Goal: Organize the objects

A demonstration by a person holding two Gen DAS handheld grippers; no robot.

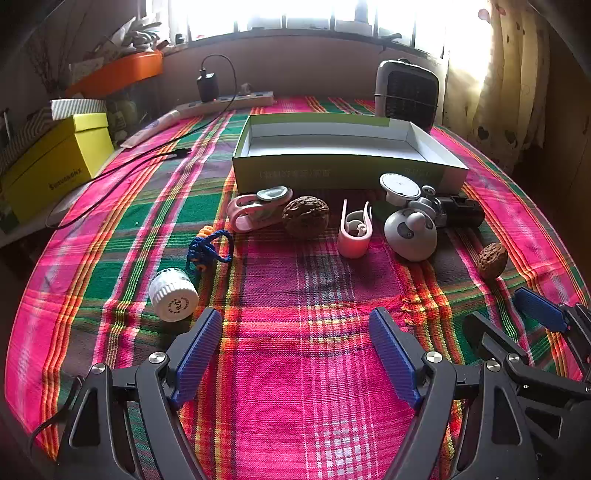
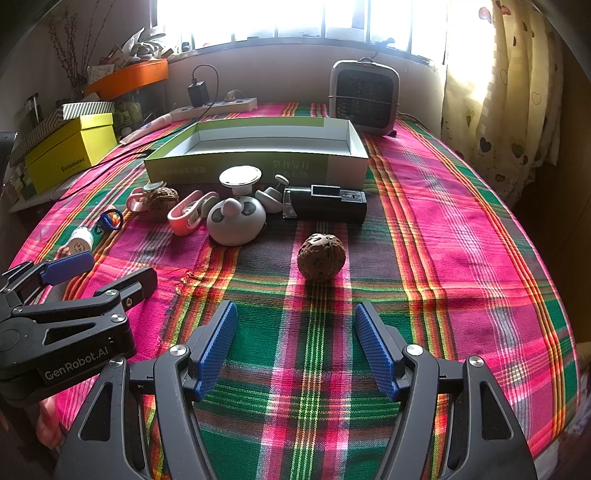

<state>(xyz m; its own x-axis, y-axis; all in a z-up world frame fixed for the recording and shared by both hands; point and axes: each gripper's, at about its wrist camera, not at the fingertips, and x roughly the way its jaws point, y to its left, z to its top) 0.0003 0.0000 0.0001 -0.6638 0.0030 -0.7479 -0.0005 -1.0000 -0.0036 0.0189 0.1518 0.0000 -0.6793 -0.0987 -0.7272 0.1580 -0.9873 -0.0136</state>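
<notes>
Left wrist view: the left gripper [image 1: 295, 325] hangs low over a plaid cloth [image 1: 303, 369] of pink, green and orange, its jaws spread wide and holding nothing. A green box [image 1: 343, 168] with a white inside sits open toward the window [image 1: 295, 14]. Just before its near wall lie a pink clip [image 1: 255, 210], a walnut [image 1: 306, 217], a second clip [image 1: 354, 230], a panda toy [image 1: 410, 229] and a black device [image 1: 461, 212]. A blue cord [image 1: 208, 251] and a white cap [image 1: 173, 294] lie to the left; a second walnut [image 1: 492, 260] lies apart on the right. A yellow box [image 1: 55, 162], a power strip [image 1: 225, 101] and a heater [image 1: 406, 92] ring the far edge, with a curtain [image 1: 509, 74] at right.

Right wrist view: the right gripper [image 2: 295, 332] is also released, jaws apart, with the lone walnut [image 2: 321, 256] resting on the cloth [image 2: 461, 229] just ahead of its fingertips. The box [image 2: 255, 166] stands beyond, the toy [image 2: 236, 219] and device [image 2: 325, 203] before it.
</notes>
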